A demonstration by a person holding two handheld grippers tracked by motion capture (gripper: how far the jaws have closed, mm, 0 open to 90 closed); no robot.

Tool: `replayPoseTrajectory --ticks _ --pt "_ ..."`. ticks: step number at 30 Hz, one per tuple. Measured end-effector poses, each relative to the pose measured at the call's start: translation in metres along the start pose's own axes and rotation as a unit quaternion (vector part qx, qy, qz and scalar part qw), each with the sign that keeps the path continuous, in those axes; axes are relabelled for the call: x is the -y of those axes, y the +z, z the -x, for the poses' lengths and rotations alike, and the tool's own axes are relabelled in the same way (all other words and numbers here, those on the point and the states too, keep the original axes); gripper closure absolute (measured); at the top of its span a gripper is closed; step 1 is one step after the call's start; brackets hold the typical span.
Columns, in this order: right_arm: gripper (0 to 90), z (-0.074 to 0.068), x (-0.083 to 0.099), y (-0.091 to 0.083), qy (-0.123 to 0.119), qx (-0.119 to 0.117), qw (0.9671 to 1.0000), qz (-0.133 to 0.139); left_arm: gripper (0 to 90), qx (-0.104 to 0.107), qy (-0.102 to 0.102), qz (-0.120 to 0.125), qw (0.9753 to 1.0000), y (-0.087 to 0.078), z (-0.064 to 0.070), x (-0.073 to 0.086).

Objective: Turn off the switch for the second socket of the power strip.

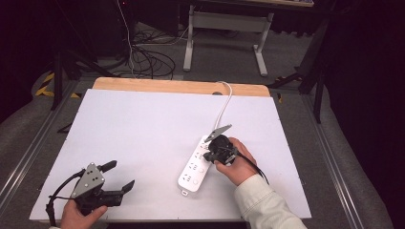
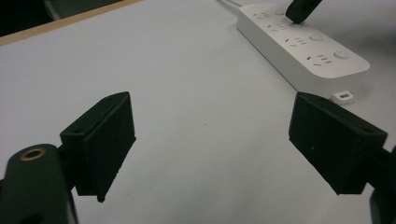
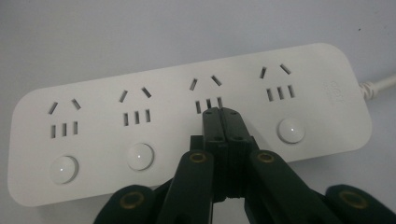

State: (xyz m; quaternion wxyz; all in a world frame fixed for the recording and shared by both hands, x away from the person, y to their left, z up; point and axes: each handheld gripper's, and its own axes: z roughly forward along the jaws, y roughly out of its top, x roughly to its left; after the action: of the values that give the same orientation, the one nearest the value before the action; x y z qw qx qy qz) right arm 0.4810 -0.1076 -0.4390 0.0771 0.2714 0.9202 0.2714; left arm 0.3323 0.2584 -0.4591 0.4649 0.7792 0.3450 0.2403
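Observation:
A white power strip (image 1: pixel 195 168) with several sockets and round buttons lies right of the table's middle, its white cable (image 1: pixel 224 102) running to the far edge. My right gripper (image 1: pixel 207 155) is shut with nothing in it. In the right gripper view its tips (image 3: pixel 222 113) rest on the power strip (image 3: pixel 140 107) just below the third socket's slots, hiding that socket's button. My left gripper (image 1: pixel 118 175) stands open and empty near the front left, well apart from the strip. In the left gripper view the left gripper (image 2: pixel 210 140) has the strip (image 2: pixel 303 46) beyond it, with the right gripper's tip (image 2: pixel 301 9) on it.
The white table top (image 1: pixel 143 124) has a wooden strip (image 1: pixel 181 86) along its far edge. A small white tag (image 1: pixel 184 193) lies at the strip's near end. Black cables and a desk frame (image 1: pixel 224 21) are on the floor beyond.

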Motion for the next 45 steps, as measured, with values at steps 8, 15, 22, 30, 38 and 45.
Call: replayPoseTrajectory --ticks 8,15,22,30,38,45 --pt "90.0 -0.0009 0.0019 0.0009 0.003 0.004 1.0000 0.003 15.0 0.000 0.003 -0.001 1.0000 0.0000 -0.0001 -0.0001" --pt "90.0 0.0009 0.0024 0.0010 0.008 -0.003 1.0000 0.004 15.0 0.000 0.003 -0.001 1.0000 0.0001 0.0001 -0.0001" --pt "90.0 -0.0006 -0.0011 0.0001 0.000 0.008 0.9998 -0.019 15.0 0.000 0.002 -0.001 1.0000 0.0001 0.0001 0.0000" --pt "90.0 -0.0027 -0.0014 0.0003 -0.003 0.015 0.9997 -0.019 15.0 0.000 0.004 -0.002 1.0000 0.0006 0.0005 -0.0001" --pt "90.0 -0.0036 -0.0014 0.0031 -0.001 0.017 0.9998 -0.013 15.0 0.001 0.003 -0.003 1.0000 0.0019 0.0024 -0.0005" --pt "90.0 -0.0067 -0.0038 0.0054 0.000 0.026 0.9996 -0.007 15.0 0.001 0.002 -0.002 1.0000 0.0011 0.0017 -0.0003"
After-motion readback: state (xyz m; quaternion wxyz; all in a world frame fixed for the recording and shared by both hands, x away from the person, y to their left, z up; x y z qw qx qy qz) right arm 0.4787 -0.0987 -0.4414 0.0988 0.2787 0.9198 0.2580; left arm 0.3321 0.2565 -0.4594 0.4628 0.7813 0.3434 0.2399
